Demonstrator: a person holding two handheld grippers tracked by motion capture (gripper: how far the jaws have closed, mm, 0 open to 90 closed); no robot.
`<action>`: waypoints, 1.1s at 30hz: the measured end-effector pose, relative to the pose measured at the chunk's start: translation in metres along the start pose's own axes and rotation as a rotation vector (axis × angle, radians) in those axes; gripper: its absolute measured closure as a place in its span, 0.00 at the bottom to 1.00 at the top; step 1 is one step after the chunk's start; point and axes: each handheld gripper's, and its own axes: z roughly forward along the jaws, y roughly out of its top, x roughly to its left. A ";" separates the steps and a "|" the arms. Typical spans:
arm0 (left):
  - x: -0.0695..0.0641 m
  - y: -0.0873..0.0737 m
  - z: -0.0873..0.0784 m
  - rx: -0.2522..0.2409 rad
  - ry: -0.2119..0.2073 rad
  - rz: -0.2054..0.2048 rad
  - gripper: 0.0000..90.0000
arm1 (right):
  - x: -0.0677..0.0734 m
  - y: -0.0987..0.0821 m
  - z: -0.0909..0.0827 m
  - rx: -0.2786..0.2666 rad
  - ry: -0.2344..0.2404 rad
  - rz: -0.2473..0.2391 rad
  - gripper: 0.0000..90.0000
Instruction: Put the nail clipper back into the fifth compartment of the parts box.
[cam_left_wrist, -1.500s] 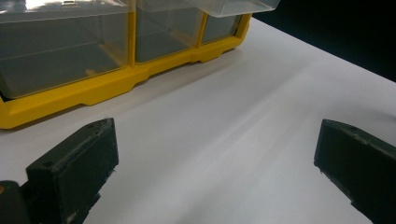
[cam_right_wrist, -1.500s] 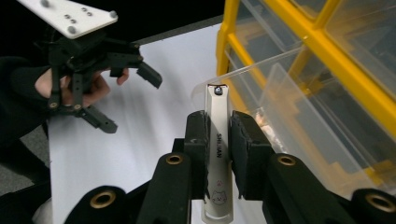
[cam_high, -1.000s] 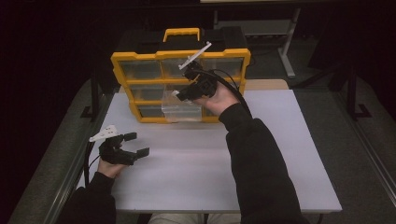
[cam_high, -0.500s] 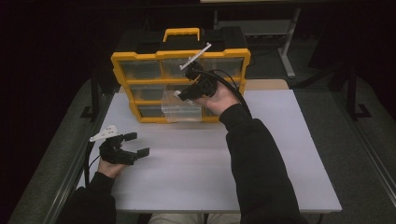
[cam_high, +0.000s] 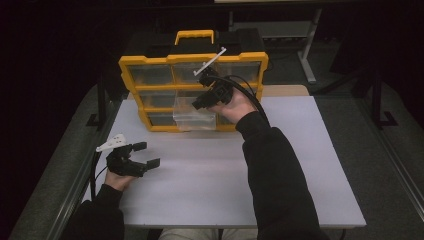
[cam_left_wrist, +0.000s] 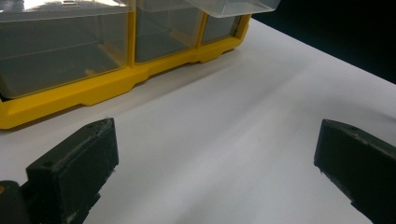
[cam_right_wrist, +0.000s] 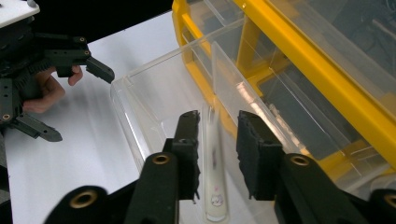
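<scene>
A: Where does the right claw (cam_right_wrist: 215, 154) stand?

B: Over the clear drawer (cam_high: 194, 118), which is pulled partway out of the yellow organizer (cam_high: 192, 90) at about twelve o'clock on the counter (cam_high: 300, 170). In the right gripper view its jaws sit partly spread, with a slim pale tube (cam_right_wrist: 215, 186) upright between them. Neither jaw appears pressed against it, though that is hard to settle.

A: And the left claw (cam_high: 146, 155)?

B: Spread wide and holding nothing, low over the counter near eight o'clock, well apart from the organizer. The left gripper view shows bare counter between its two jaws.

A: What could go wrong from here?

B: The tube looks thin and smooth. If the jaws close off-centre it could likely tip or slide along the drawer floor, or slip out once lifted.

A: Anything else?

B: The drawer hangs out beyond the organizer's front edge. A downward push from the right claw could probably tilt it or pull it free, spilling whatever is inside. The drawer's upright divider (cam_right_wrist: 238, 88) stands just beside the jaws, so a sideways move might knock it.
</scene>
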 end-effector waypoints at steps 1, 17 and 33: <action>0.000 0.000 0.000 -0.002 -0.001 -0.001 0.00 | 0.000 0.000 0.000 -0.002 -0.004 0.000 0.70; 0.000 0.000 0.000 -0.004 0.007 0.000 0.00 | 0.000 -0.014 -0.014 -0.070 -0.058 0.015 0.29; -0.001 0.001 -0.001 -0.009 0.019 0.007 0.00 | 0.003 -0.038 -0.025 -0.082 -0.113 0.035 0.00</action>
